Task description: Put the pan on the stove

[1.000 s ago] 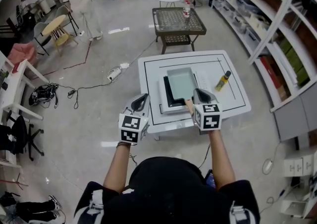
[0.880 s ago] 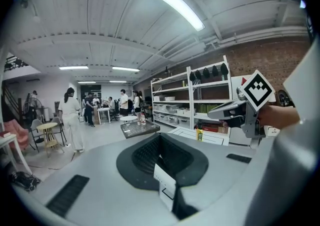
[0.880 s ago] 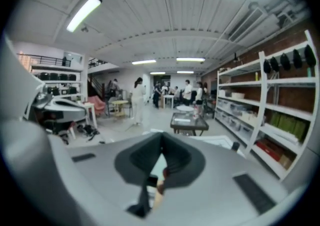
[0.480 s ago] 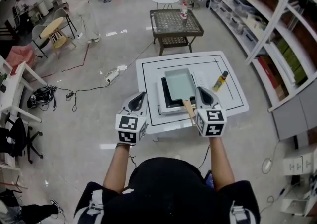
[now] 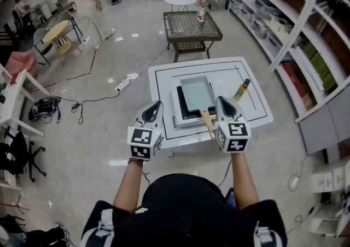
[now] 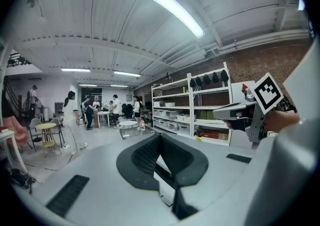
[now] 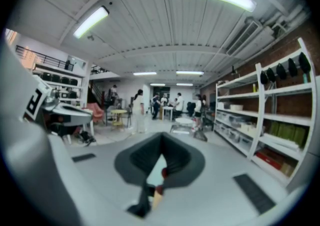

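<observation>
1. Pan (image 5: 197,92) sits on the stove (image 5: 186,122). Its wooden handle (image 5: 208,123) lies just at 9 o'clock of our right gripper (image 5: 225,104), not between the jaws, which are clenched on nothing.
2. Our left gripper (image 5: 155,109), also clenched and empty, hovers over the white table's (image 5: 164,76) near edge, at 8 o'clock of the stove.
3. A yellow bottle (image 5: 241,89) stands at 3 o'clock of the pan.

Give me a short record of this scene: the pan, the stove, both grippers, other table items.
stove: flat white stove on the white table
pan: rectangular dark pan with pale inside, resting on the stove
left gripper: by table's near edge, jaws together, empty
right gripper: beside the pan's wooden handle, jaws together, empty
other: small yellowish bottle, right of stove
</observation>
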A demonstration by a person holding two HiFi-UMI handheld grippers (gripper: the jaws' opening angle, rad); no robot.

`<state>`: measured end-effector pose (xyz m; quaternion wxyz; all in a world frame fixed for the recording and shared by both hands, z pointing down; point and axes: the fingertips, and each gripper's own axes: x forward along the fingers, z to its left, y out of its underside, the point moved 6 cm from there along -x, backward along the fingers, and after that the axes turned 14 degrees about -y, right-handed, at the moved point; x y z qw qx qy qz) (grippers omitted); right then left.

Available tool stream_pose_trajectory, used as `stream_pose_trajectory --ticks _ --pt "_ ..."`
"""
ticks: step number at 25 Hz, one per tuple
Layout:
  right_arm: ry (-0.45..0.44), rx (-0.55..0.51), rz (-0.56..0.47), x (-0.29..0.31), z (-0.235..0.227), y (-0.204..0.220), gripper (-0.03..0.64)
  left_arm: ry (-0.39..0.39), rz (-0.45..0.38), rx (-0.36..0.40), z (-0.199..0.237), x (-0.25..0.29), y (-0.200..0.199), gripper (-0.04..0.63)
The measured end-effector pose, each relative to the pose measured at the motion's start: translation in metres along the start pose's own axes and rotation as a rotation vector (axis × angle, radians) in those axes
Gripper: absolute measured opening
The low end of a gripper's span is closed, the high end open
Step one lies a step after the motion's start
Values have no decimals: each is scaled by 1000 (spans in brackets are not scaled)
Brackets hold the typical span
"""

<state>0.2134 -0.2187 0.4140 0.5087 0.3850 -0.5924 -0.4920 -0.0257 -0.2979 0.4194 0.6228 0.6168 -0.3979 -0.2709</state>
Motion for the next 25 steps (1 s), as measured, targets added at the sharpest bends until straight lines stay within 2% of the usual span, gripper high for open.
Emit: stream_pose_trajectory --ticks 25 --pt "0 9 25 10 -2 9 34 4 4 12 1 7 5 26"
